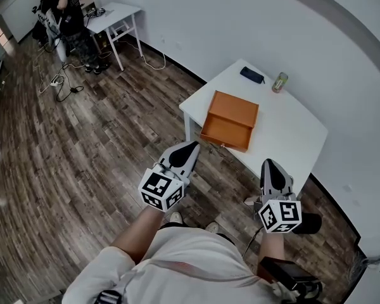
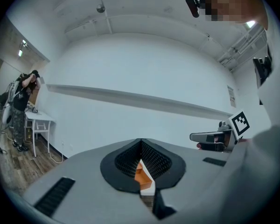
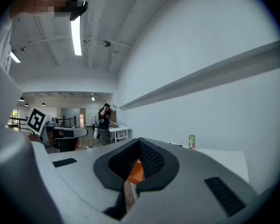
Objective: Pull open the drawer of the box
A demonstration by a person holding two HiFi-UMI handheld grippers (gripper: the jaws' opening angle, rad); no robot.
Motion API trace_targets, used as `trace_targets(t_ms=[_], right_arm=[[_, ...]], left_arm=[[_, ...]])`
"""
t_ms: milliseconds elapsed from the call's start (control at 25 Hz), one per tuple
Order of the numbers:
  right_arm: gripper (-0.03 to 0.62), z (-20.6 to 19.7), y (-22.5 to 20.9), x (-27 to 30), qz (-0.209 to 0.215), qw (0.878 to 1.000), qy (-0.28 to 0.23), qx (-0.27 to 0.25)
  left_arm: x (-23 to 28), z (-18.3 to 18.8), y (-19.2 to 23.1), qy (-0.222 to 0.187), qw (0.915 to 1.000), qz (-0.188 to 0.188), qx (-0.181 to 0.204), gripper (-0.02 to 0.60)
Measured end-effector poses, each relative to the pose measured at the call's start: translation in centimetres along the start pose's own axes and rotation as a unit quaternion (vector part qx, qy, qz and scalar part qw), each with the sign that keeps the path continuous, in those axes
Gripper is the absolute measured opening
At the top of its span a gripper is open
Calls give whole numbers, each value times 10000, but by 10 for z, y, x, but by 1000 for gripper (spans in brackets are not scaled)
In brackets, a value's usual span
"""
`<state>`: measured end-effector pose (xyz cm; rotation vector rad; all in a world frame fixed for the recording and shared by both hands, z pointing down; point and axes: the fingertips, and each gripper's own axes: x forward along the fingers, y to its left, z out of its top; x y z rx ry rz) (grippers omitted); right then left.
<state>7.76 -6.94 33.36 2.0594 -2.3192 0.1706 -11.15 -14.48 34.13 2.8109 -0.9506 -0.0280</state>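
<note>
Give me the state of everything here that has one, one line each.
left tongs: shut, empty, in the air short of the table.
right tongs: shut, empty, in the air.
drawer: looks shut in the orange box, untouched.
can: upright on the table.
dark case: lying flat on the table.

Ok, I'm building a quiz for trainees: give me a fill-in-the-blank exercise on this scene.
The box on the white table is ____ in colour.
The can near the table's far edge stands ____.
The left gripper and the right gripper both have their jaws ____, holding nothing.
Missing words: orange; upright; shut.
</note>
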Motion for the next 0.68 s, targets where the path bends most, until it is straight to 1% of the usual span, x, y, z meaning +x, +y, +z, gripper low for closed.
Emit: trace_targets(t_ms=[280,680], right_arm=[[3,0,1,0,43,10000,-2,-36],[2,-1,5,-5,60,9999,9,-108]], left_arm=[[-1,2,3,-4,10000,50,-4,11],[-3,-1,-1,8,10000,24,-14,11]])
